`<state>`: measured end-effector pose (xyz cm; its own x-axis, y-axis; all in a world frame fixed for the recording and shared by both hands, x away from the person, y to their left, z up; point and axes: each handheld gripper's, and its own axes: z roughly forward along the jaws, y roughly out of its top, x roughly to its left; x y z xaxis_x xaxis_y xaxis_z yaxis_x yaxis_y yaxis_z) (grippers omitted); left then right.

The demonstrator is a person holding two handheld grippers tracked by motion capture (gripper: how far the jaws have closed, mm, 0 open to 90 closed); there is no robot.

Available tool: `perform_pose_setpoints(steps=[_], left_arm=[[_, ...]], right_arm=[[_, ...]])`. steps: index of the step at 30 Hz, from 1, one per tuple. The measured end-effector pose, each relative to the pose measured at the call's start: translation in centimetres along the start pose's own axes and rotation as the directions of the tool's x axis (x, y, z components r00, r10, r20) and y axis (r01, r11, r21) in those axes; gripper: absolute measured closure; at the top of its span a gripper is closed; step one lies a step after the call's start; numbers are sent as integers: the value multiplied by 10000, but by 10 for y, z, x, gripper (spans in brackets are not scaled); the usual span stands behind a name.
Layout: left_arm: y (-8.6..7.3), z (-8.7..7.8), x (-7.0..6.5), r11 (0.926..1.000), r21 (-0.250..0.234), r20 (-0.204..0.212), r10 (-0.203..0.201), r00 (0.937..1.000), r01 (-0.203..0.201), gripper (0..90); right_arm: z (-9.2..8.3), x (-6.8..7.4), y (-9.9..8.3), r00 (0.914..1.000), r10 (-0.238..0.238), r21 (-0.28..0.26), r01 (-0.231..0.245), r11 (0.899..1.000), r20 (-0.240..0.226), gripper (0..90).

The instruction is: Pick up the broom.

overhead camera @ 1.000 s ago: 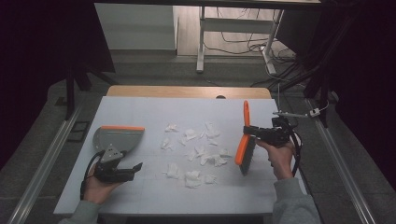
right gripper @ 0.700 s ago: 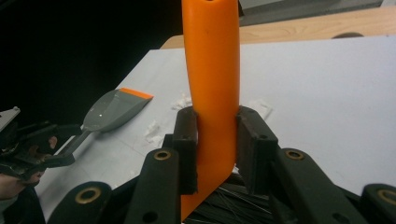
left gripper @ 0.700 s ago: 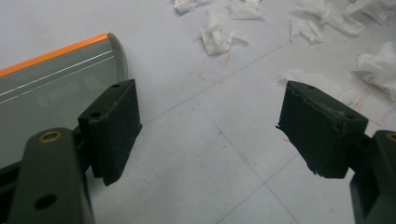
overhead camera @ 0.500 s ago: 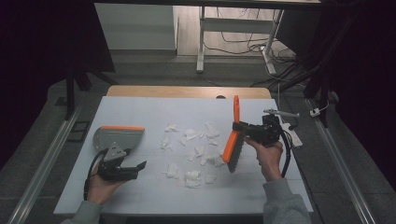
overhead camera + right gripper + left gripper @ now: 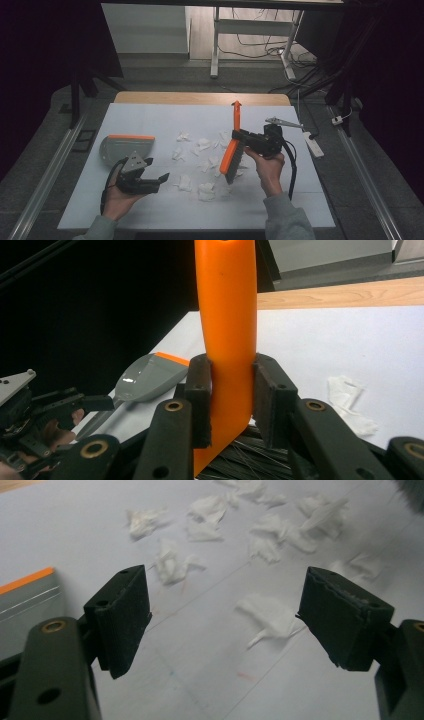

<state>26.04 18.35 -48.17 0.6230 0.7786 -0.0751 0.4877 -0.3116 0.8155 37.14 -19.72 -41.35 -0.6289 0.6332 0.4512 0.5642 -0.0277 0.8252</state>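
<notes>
Your right tool [image 5: 239, 136] clamps the brush [image 5: 231, 155]; your left tool [image 5: 159, 178] gapes empty.
Paper scraps [image 5: 270, 616] lie ahead of the left tool, dustpan [image 5: 126, 148] just behind it.

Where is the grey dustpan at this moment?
In the high view, the grey dustpan lies on the left side of the table, just beyond the left gripper and left of the scattered paper scraps.
</notes>
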Motion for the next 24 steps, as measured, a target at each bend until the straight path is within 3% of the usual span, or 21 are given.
perform_pose_setpoints(steps=[12,16,24], left_arm=[[29,18,-28,9982,-385,617,489,9969,-466,215],[37,25,-40,9968,-457,867,688,9939,-650,215],[47,37,-61,9939,-542,1254,1025,9868,-963,215]], right_arm=[[12,12,-7,9999,135,-554,-128,9984,108,713],[16,17,-8,9998,191,-835,-185,9963,55,713],[23,21,-14,9997,220,-896,-212,9958,74,713]])
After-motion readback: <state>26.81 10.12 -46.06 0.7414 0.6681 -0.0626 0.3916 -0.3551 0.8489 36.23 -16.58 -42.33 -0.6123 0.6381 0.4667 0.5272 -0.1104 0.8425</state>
